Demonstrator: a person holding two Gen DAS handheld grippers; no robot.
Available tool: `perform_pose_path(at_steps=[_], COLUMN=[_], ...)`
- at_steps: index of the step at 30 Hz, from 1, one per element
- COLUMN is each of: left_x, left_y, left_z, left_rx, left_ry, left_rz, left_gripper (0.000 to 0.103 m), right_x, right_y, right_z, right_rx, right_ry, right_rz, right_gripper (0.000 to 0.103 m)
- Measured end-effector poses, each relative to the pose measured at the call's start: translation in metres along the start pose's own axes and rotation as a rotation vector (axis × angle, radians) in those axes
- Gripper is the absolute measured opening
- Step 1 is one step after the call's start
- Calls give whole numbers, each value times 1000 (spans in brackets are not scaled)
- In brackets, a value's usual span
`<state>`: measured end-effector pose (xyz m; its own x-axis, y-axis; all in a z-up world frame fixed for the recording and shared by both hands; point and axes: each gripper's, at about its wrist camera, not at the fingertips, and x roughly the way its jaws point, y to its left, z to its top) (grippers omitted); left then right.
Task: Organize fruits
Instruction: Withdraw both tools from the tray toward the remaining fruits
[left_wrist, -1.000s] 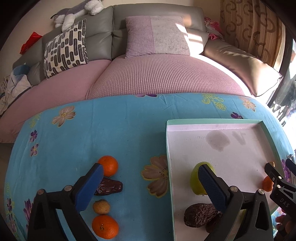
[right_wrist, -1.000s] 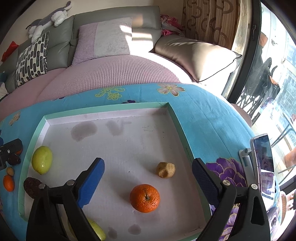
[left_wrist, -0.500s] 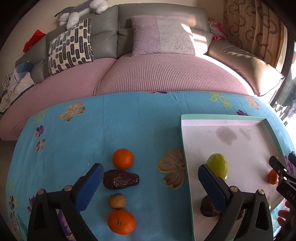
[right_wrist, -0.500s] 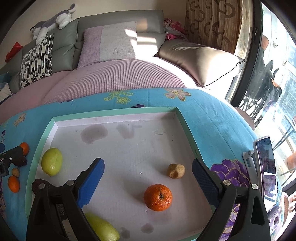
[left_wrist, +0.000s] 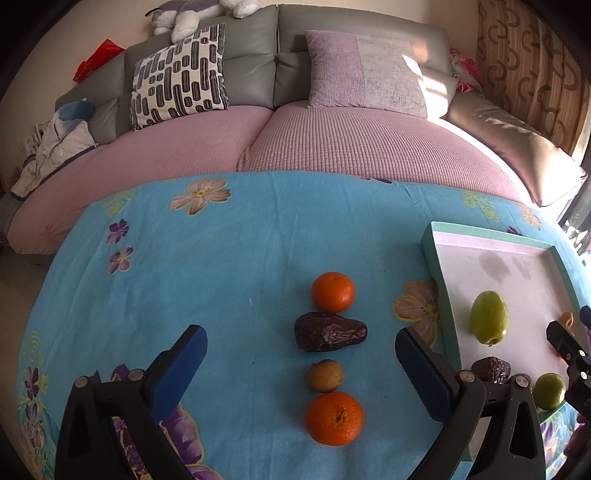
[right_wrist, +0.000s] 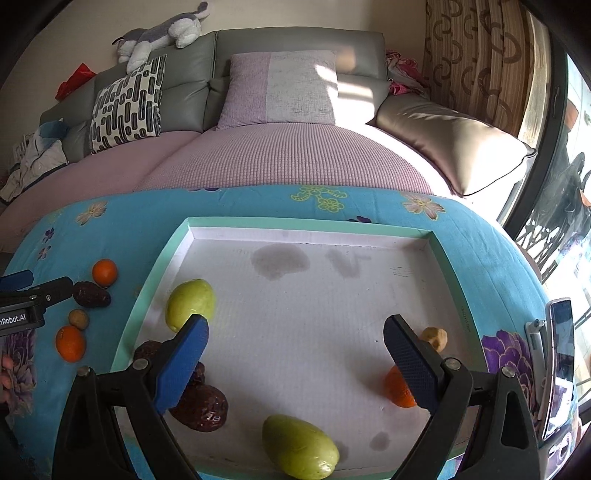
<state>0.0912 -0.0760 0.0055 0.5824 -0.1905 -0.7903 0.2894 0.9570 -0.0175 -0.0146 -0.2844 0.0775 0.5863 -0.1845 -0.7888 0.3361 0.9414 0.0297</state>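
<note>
On the blue floral cloth (left_wrist: 221, 280) lies a row of fruit: an orange (left_wrist: 332, 291), a dark date (left_wrist: 328, 331), a small brown fruit (left_wrist: 324, 375) and a second orange (left_wrist: 334, 418). My left gripper (left_wrist: 301, 363) hangs open just above this row. A white tray with a green rim (right_wrist: 295, 223) holds a green fruit (right_wrist: 190, 304), dark dates (right_wrist: 201, 402), another green fruit (right_wrist: 299, 446), an orange (right_wrist: 397, 386) and a small tan fruit (right_wrist: 436, 338). My right gripper (right_wrist: 295, 360) is open over the tray's middle, holding nothing.
A pink-covered sofa (left_wrist: 332, 140) with cushions runs behind the table. A phone on a stand (right_wrist: 559, 365) sits at the table's right edge. Curtains and a window are at the far right. A hand (right_wrist: 5, 373) shows at the left edge of the right wrist view.
My left gripper has swung left, away from the tray, and now sits over the row of fruit on the cloth. My right gripper has shifted left and back over the tray. Both stay open.
</note>
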Motion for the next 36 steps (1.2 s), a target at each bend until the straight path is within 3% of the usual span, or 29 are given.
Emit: perform_pose_path(at_steps=[17,25,31,36], left_x=[7,4,8,3], left_y=[78,83,76,90], left_z=[-20,-29,-32,-32], left_rx=[-173,-202,-186,-196], left_ry=[-7,-54,-25,-22], left_rz=[-9,-66,-111,-24], left_gripper=[103,103,103,103], right_x=[4,-1,-4,-1], right_y=[63,78,101,118], right_z=[2,1,-2,-6], right_rx=[-44,-13,-81,-113], right_ry=[-26,-44,-41,-22], right_rz=[171,230,279,332], right_gripper=[96,96,96,92])
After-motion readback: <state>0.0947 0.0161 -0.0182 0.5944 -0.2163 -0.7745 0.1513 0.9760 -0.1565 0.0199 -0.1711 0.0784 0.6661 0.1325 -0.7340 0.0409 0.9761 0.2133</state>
